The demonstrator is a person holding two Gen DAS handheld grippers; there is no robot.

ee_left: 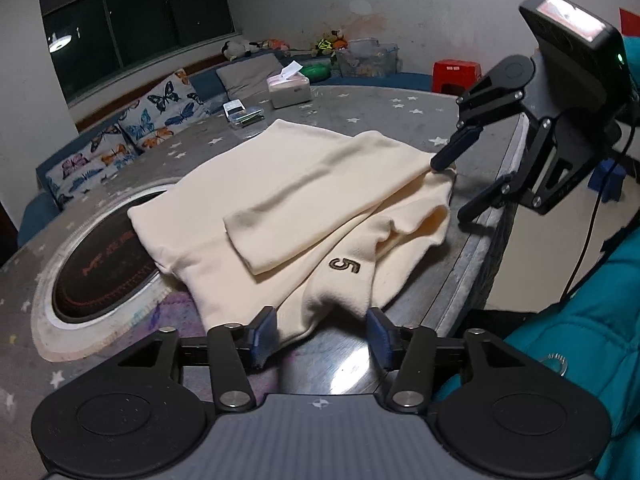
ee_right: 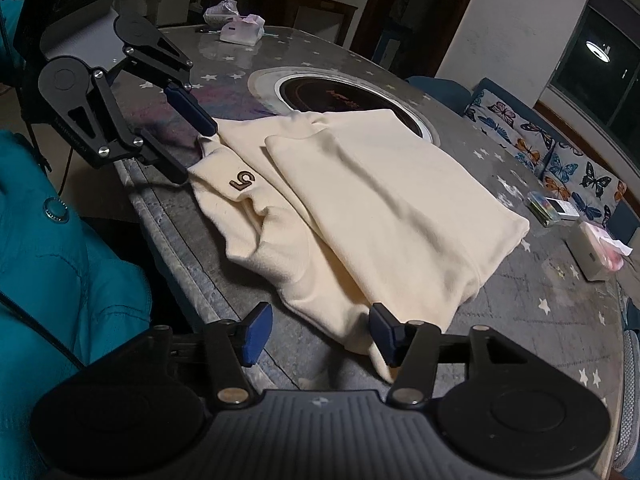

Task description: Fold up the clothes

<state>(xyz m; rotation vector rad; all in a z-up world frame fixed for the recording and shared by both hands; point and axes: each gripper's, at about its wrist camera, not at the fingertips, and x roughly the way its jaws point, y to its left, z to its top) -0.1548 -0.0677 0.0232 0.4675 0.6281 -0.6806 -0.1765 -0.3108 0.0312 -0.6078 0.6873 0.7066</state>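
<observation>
A cream garment with a dark embroidered "5" lies folded on the grey star-patterned table, a sleeve laid across its top. At the bottom of the left wrist view, my left gripper is open, and the garment's near corner lies loose between its blue pads. The right wrist view shows that gripper at the corner by the "5". My right gripper is open too, with the garment's hem beside its right pad. Seen from the left, the right gripper straddles the garment's far corner.
A round black cooktop is set into the table, partly under the garment. A tissue box and small packets lie farther back. A person's teal jacket is at the table's edge. Butterfly cushions line a bench.
</observation>
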